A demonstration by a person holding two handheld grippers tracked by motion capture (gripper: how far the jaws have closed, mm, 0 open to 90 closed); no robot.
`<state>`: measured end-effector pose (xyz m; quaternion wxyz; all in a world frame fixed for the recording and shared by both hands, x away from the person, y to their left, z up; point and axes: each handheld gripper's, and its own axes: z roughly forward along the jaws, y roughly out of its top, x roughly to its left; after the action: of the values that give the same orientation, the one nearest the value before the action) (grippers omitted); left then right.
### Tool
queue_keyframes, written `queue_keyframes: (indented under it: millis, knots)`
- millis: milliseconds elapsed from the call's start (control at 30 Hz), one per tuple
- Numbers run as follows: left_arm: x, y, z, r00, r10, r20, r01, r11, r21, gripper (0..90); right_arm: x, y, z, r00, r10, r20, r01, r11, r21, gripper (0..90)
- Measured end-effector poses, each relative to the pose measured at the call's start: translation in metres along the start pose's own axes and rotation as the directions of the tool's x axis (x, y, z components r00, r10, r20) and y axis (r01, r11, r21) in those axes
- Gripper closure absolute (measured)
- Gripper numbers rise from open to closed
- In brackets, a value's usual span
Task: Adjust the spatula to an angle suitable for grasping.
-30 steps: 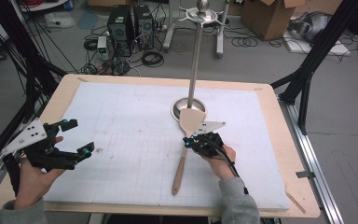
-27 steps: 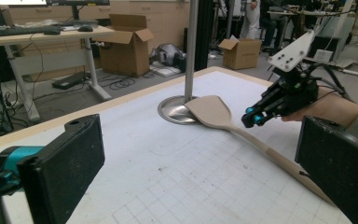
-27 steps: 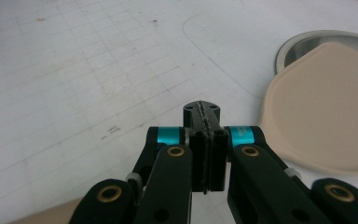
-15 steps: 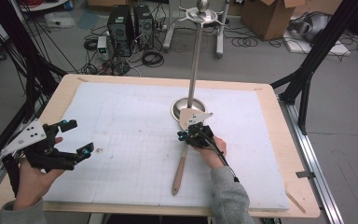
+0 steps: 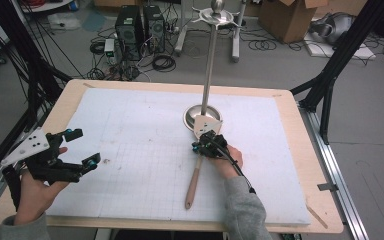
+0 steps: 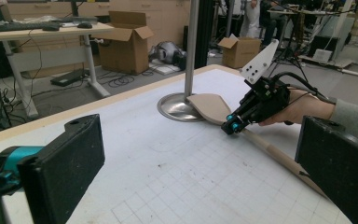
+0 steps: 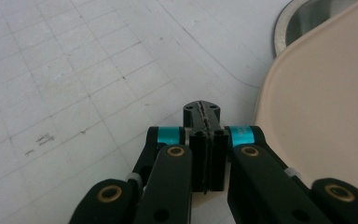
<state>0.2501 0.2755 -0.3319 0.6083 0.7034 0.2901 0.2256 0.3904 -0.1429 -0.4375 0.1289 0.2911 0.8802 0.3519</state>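
A wooden spatula (image 5: pixel 192 186) lies on the white grid mat (image 5: pixel 130 135), handle toward me, its pale blade (image 6: pixel 209 105) resting on the round steel base (image 5: pixel 194 116) of an upright stand. My right gripper (image 5: pixel 200 146) is at the spatula's neck, pointing down at the mat. In the right gripper view its jaws (image 7: pixel 202 112) are shut flat together with nothing between them, and the blade (image 7: pixel 317 116) lies just to their right. My left gripper (image 5: pixel 83 146) hovers at the mat's left side, open and empty, its jaws (image 6: pixel 200 172) wide apart.
The stand's steel pole (image 5: pixel 209 65) rises from the base to a small dish at the top. The mat covers a wooden table (image 5: pixel 300 150). Beyond the far edge, the floor holds computer towers, cables and cardboard boxes.
My right gripper has shifted a little up the spatula toward the stand base and slightly lower. The left gripper has stayed put.
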Motion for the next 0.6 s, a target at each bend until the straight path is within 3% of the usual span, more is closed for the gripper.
queue_keyframes:
  millis: [167, 600]
  knots:
    - [-0.0001, -0.0005, 0.0015, 1.0, 0.001, 0.001, -0.001, 1.0, 0.005, 1.8, -0.0021, -0.0041, -0.0038, 0.9998, 0.021, 0.001, -0.021, 1.0, -0.005, 90.0]
    - [0.0001, 0.0004, 0.0, 1.0, 0.002, 0.002, -0.002, 1.0, 0.003, 1.8, -0.0026, -0.0077, -0.0096, 0.9991, 0.015, 0.038, -0.016, 1.0, 0.014, 90.0]
